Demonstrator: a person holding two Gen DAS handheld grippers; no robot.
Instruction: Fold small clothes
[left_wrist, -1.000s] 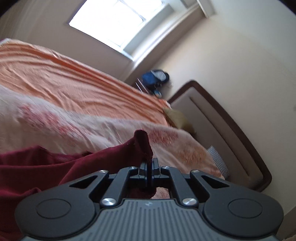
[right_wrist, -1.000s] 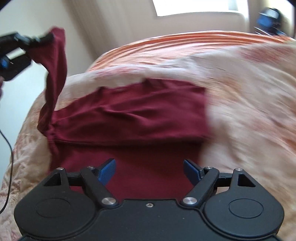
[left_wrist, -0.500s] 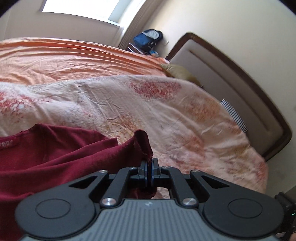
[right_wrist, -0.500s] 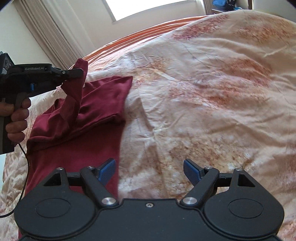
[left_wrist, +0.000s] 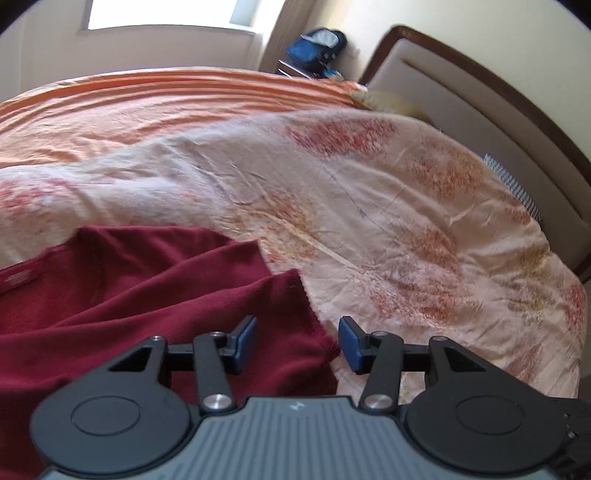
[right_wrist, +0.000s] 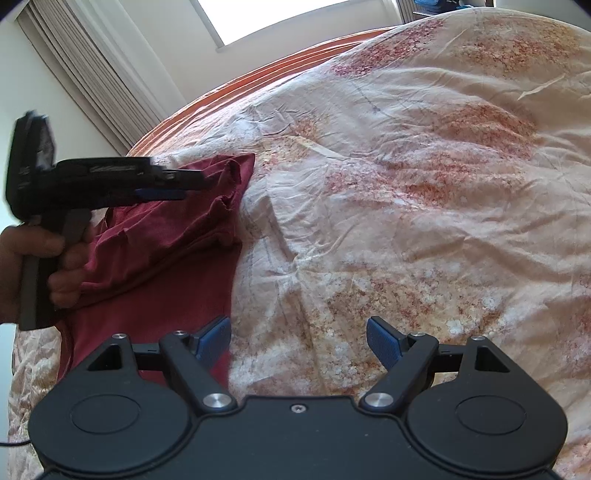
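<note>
Your left gripper (left_wrist: 297, 341) hangs with its jaws spread just above the folded-over flap of the maroon shirt (left_wrist: 155, 295), gripping nothing, so the fold seems laid down and freed to settle. The shirt lies on the floral duvet (left_wrist: 388, 221) at the near side of the bed. Your right gripper (right_wrist: 297, 341), jaws wide and empty, hovers at the shirt's right edge, probably placed to take the next fold there.
</note>
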